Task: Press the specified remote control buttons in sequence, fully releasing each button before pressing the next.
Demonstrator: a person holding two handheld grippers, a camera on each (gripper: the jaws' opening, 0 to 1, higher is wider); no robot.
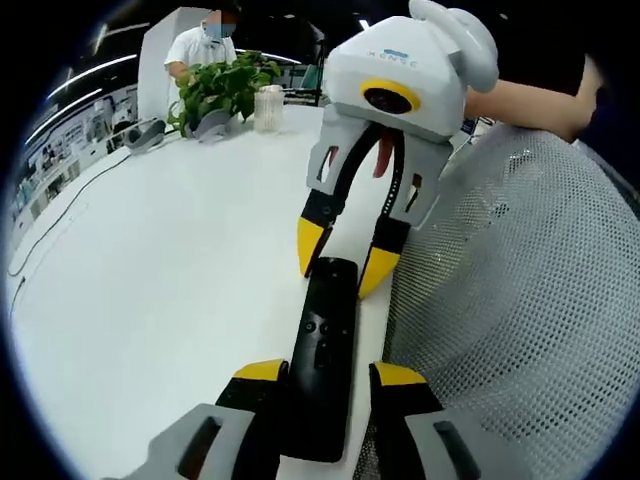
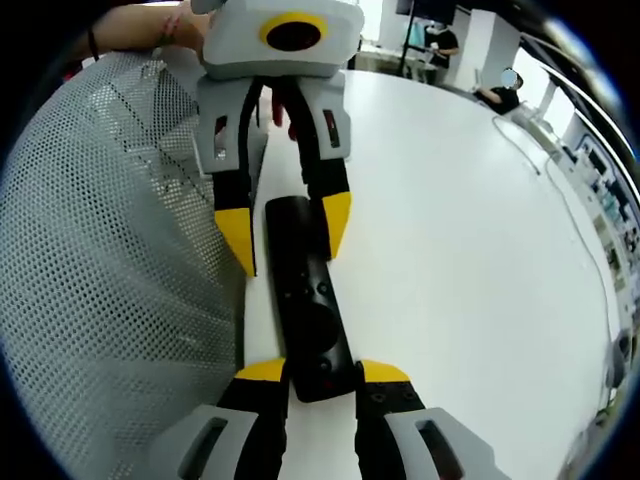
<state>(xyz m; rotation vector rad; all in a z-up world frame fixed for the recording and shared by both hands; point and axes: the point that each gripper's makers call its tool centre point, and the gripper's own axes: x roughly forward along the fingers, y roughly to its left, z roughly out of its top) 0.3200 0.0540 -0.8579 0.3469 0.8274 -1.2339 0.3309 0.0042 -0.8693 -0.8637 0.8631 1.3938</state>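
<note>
Both grippers just bracket the remote (image 1: 326, 350) on the tabletop (image 1: 160, 290), fingers spread at each end; no button press underway yet, I'd guess.

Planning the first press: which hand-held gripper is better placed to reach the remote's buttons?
Probably right: the right hand-held gripper straddles the button end of the remote; the left hand-held gripper flanks its plain end.

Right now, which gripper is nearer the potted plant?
Right. The right gripper is at the end of the remote facing the potted plant; the left gripper is at the opposite end.
</note>
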